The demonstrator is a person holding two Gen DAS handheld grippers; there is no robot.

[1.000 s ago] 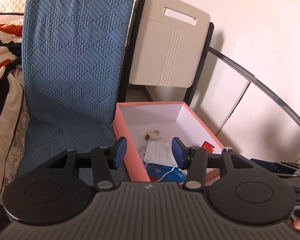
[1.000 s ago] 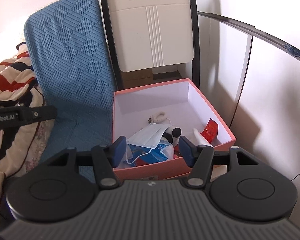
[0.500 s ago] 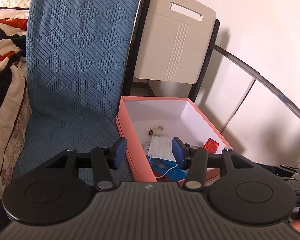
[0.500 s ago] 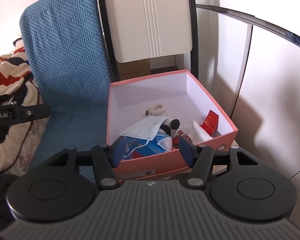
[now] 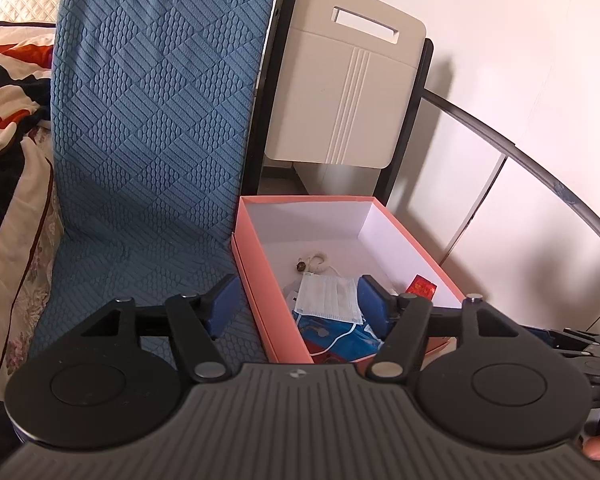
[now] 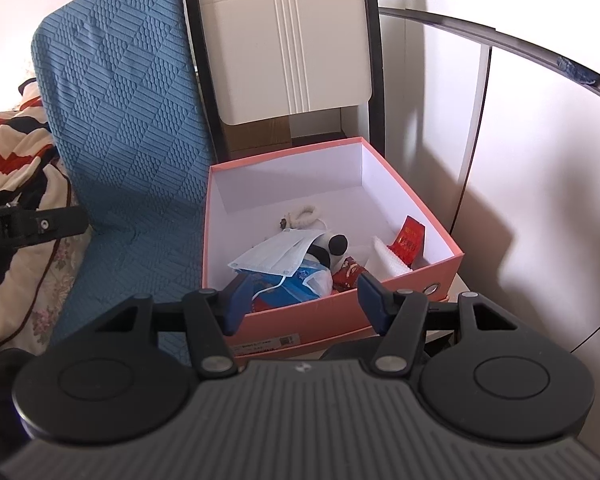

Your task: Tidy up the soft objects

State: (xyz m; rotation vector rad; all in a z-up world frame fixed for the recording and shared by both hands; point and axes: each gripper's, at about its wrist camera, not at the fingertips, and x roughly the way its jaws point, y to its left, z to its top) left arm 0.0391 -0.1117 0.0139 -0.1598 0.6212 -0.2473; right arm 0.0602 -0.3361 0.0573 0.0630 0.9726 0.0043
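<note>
The left gripper [image 5: 296, 300], its jaws just opened wider with nothing clamped between them, and the right gripper [image 6: 304, 300], also apart and empty, both hang short of the pink cardboard box [image 6: 412, 184], where the pleated face mask [image 6: 276, 254] lies on top of the pile. The mask is thin, limp fabric; a pinch could snag its ear loop and drag the glossy blue packet [image 6: 296, 286] beneath. The stiff box rim could catch a fingertip.

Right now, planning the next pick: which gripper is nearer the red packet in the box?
Right. The right gripper hovers at the pink box's near wall, close to the red packet; the left gripper, empty jaws just opening, sits at the box's left wall.
</note>
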